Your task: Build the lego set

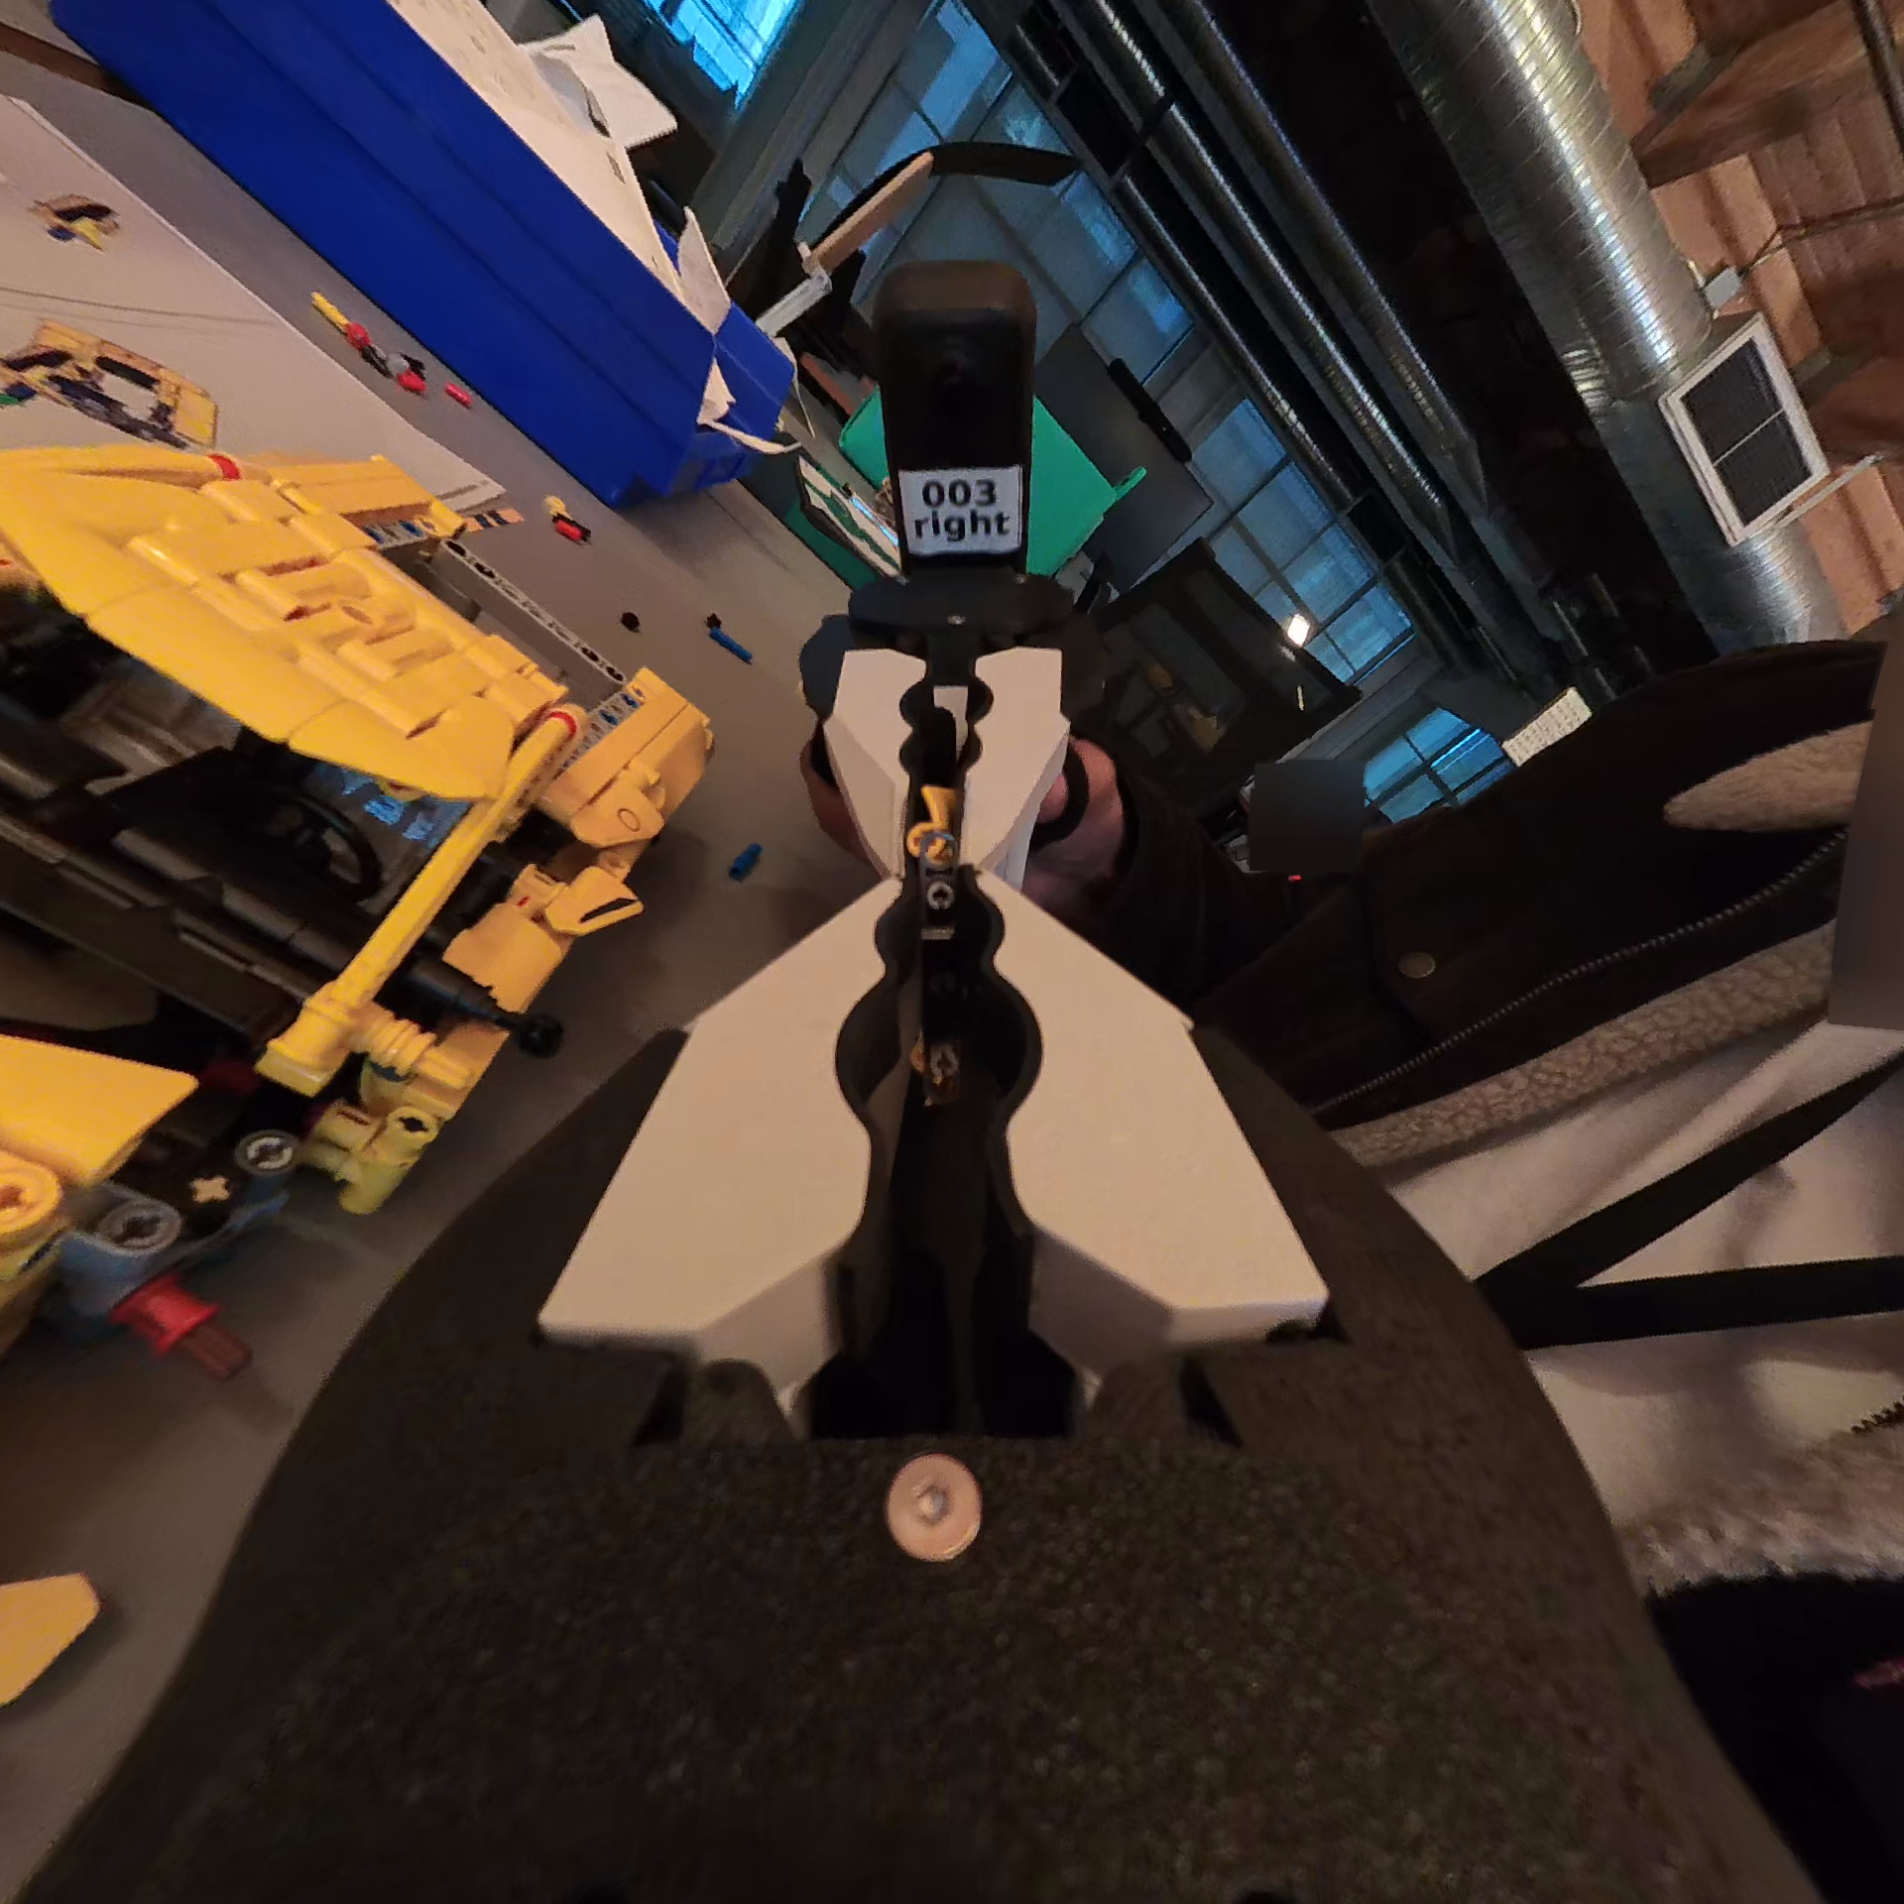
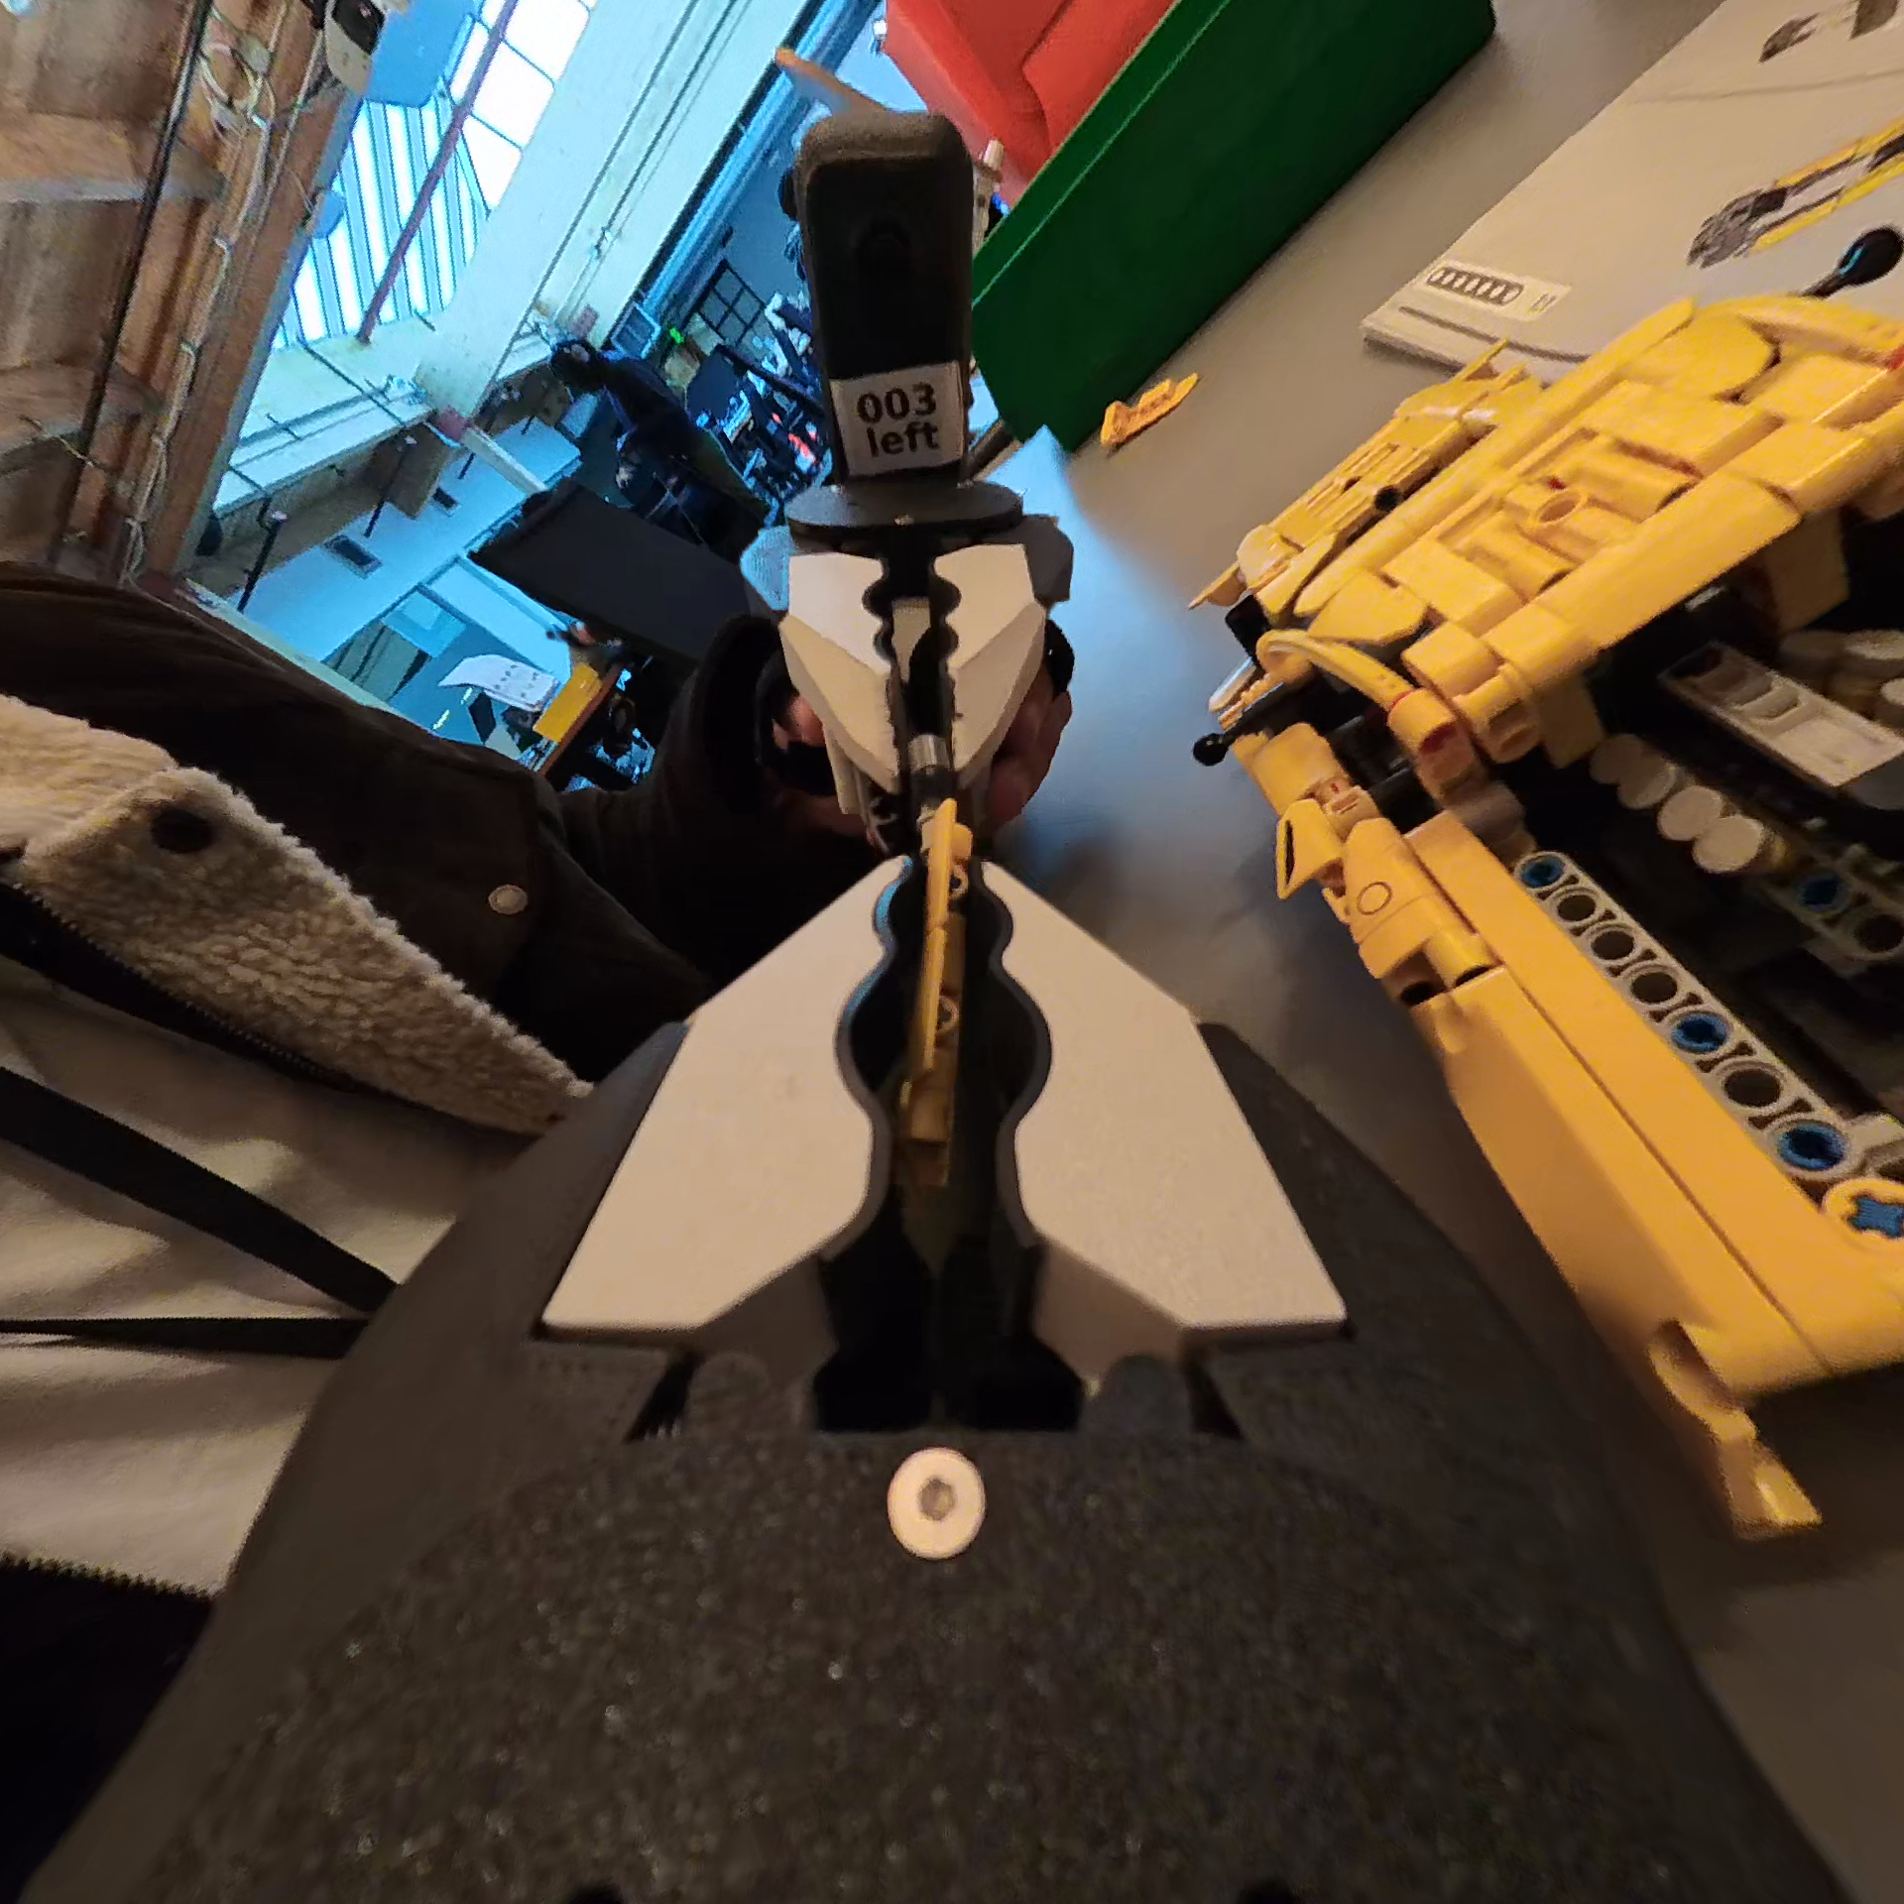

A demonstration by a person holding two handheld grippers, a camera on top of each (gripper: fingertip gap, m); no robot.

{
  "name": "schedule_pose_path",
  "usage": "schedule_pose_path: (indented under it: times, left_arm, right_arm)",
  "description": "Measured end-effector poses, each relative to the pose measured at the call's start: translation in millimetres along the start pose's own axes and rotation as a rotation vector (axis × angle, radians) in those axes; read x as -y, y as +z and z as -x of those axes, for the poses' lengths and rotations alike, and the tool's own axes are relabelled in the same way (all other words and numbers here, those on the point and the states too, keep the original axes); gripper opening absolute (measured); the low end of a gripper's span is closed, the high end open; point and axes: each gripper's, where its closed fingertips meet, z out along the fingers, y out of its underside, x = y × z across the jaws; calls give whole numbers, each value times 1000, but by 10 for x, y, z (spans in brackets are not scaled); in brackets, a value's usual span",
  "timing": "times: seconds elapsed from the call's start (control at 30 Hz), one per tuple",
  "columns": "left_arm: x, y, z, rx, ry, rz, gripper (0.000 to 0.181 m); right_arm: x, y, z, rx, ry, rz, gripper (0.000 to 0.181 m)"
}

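1. Left wrist view: grey table with blue bins; the yellow lego model sits left. The left gripper, jaws nearly together, pinches a dark axle piece, tip to tip with the right gripper.
2. Right wrist view: same grey table, a green bin behind. The right gripper, jaws nearly together, clamps a slim yellow piece; the model lies right.

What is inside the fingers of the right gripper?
A thin yellow lego piece is pinched between the right gripper fingers. Its tip sticks out toward the left gripper. Its lower end goes down into the dark gap, so that part is hidden.
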Motion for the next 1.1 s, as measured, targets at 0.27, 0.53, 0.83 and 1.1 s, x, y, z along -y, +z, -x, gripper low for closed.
schedule_pose_path:
  times: [0.27, 0.53, 0.83, 1.1]
  left_arm:
    - [-369, 81, -91, -58, 1, 237, 6]
    - [-410, 128, -67, -42, -4, 257, 7]
    - [-45, -52, 200, 54, -138, 23, 7]
    - [159, -173, 147, 10, -173, -124, 6]
  right_arm:
    - [-326, 39, 91, 42, -21, 204, 7]
    - [-419, 134, 76, 63, 13, 237, 7]
    - [-120, 23, -159, -37, 21, 42, 33]
    - [-64, 47, -49, 29, 35, 14, 9]
